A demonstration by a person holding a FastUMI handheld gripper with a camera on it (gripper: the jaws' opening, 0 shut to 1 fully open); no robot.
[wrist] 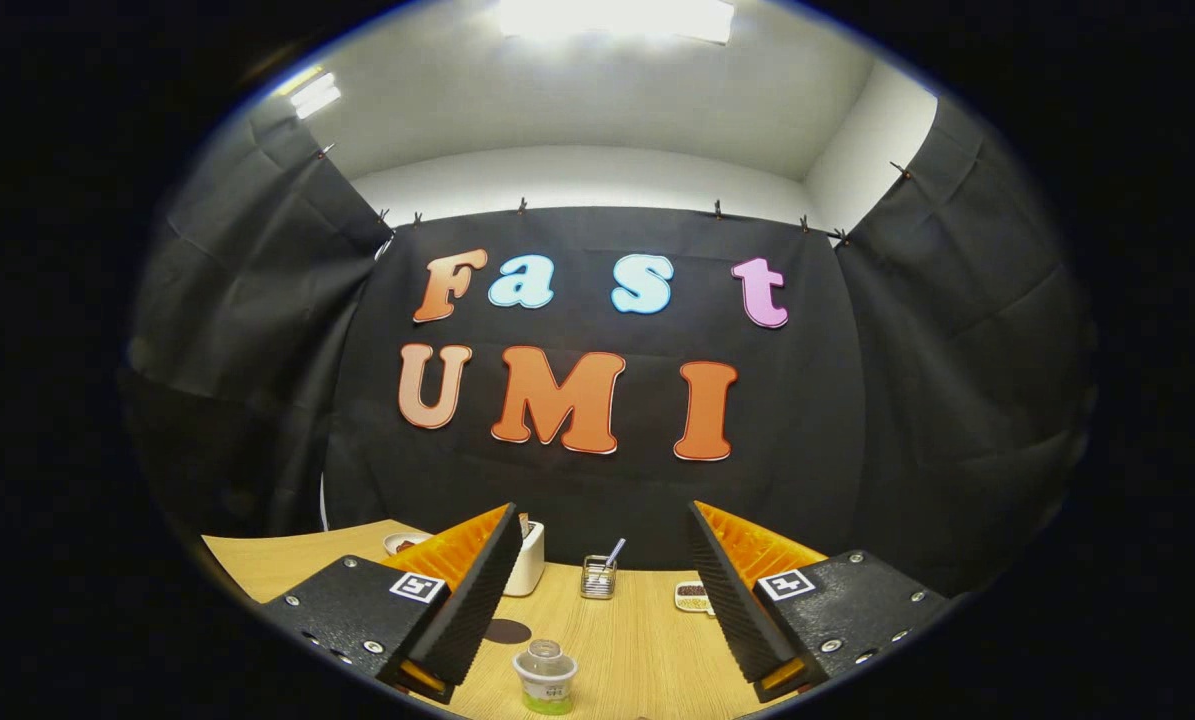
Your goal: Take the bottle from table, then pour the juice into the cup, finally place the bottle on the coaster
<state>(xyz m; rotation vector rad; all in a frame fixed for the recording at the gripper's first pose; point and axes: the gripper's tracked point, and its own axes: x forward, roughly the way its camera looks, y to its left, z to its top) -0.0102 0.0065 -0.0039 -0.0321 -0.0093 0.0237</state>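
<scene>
My gripper (597, 590) is held above the wooden table (637, 640), its two black-padded orange fingers (477, 590) wide open with nothing between them. Between the fingers, down on the table, stands a small clear cup (545, 677) with a lid and a green label. A dark round coaster (507, 631) lies flat just left of the cup, beside the left finger.
Beyond the fingers, near the table's far edge, stand a white box-shaped holder (527, 560), a small wire basket (598, 577) with a straw-like stick in it, and a small dish (693, 596) of dark bits. Another small dish (404, 542) sits behind the left finger.
</scene>
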